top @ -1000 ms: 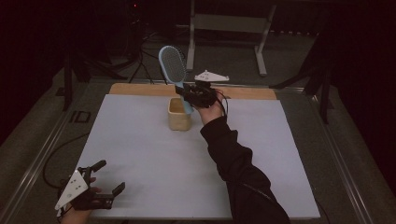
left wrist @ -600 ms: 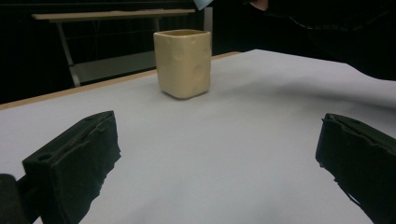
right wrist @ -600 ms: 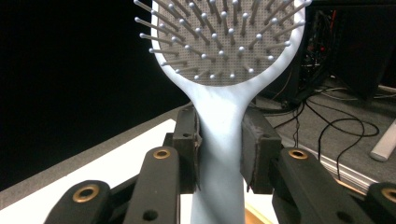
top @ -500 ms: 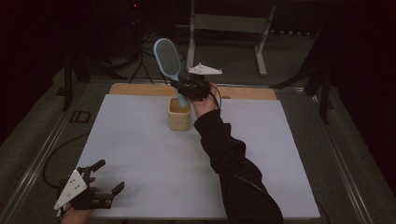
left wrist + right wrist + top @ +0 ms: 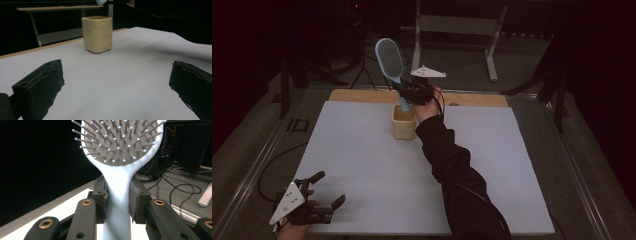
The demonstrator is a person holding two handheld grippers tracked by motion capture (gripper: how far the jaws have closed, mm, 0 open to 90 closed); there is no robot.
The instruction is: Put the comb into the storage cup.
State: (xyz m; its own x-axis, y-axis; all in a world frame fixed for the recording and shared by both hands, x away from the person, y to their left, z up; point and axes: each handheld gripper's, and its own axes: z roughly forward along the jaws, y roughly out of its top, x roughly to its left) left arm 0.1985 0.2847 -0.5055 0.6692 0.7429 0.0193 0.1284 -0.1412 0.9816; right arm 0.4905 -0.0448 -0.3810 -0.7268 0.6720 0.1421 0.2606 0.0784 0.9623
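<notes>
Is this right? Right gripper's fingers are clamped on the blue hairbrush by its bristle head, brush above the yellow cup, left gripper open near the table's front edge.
Not quite. The right gripper grips the blue hairbrush by its handle, not the bristle head, as the right gripper view shows. The rest holds: the brush is above the yellow cup and the left gripper is open near the table's front edge.
</notes>
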